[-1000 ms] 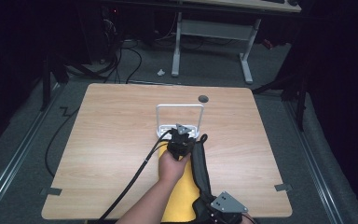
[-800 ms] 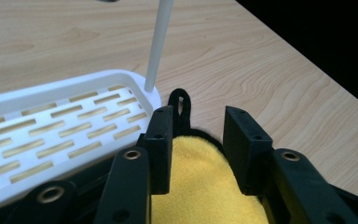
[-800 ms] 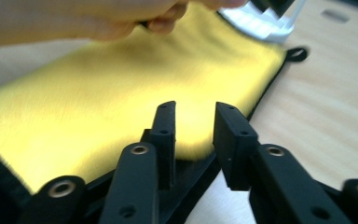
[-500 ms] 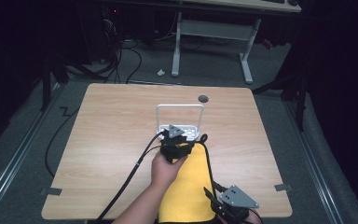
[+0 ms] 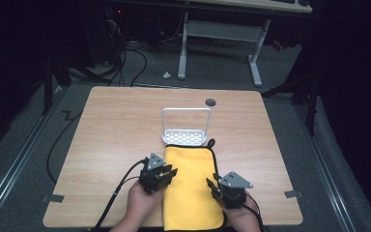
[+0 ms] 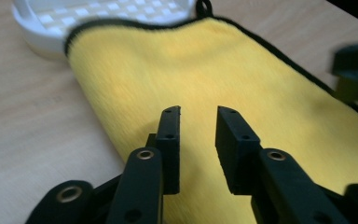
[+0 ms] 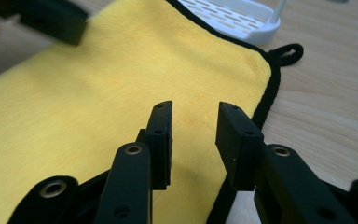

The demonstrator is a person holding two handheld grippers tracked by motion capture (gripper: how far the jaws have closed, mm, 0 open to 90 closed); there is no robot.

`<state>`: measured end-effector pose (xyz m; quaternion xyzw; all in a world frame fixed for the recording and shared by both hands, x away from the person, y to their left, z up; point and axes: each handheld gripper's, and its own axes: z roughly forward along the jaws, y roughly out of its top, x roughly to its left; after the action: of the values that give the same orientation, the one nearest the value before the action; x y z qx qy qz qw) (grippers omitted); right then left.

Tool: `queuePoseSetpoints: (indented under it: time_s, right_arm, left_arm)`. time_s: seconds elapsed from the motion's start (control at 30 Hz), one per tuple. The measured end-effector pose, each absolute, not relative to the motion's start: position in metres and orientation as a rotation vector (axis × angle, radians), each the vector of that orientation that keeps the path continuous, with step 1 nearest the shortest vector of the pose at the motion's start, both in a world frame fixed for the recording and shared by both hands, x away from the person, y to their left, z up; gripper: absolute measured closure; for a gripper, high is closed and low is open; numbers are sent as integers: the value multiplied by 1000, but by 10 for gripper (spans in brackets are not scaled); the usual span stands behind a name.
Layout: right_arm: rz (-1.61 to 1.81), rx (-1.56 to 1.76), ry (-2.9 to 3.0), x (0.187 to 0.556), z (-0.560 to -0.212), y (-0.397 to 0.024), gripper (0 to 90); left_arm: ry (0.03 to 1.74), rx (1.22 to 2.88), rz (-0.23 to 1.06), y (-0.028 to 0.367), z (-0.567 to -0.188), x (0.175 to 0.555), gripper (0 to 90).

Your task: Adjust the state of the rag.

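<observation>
The yellow cloth (image 5: pixel 191 186) lies flat on the wooden table (image 5: pixel 106 130), its far edge overlapping the white rack (image 5: pixel 185 130) at twelve o'clock; no brand, label or writing can be read on any of them. The left gripper (image 5: pixel 166 172) at the cloth's nine o'clock edge has just been narrowing its jaws. They stand apart with nothing pinched, as do those of the right gripper (image 5: pixel 211 185) at four o'clock, which have also just narrowed.

Yellow cloth (image 5: pixel 191 186) now flat on table; both tongs off it, L (image 5: pixel 163 171) just closing.
</observation>
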<state>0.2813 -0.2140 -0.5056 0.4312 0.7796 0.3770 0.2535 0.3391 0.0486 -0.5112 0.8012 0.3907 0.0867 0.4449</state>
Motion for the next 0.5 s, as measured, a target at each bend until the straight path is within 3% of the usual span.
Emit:
queuePoseSetpoints:
  time_s: [0.23, 0.5]
  right_arm:
    - [891, 1259, 2166, 314, -527, -203, 724]
    - [903, 1234, 2213, 305, -526, -195, 749]
  left_arm:
    - [949, 2097, 224, 41, -525, 328, 726]
    - [935, 2099, 204, 56, -527, 318, 728]
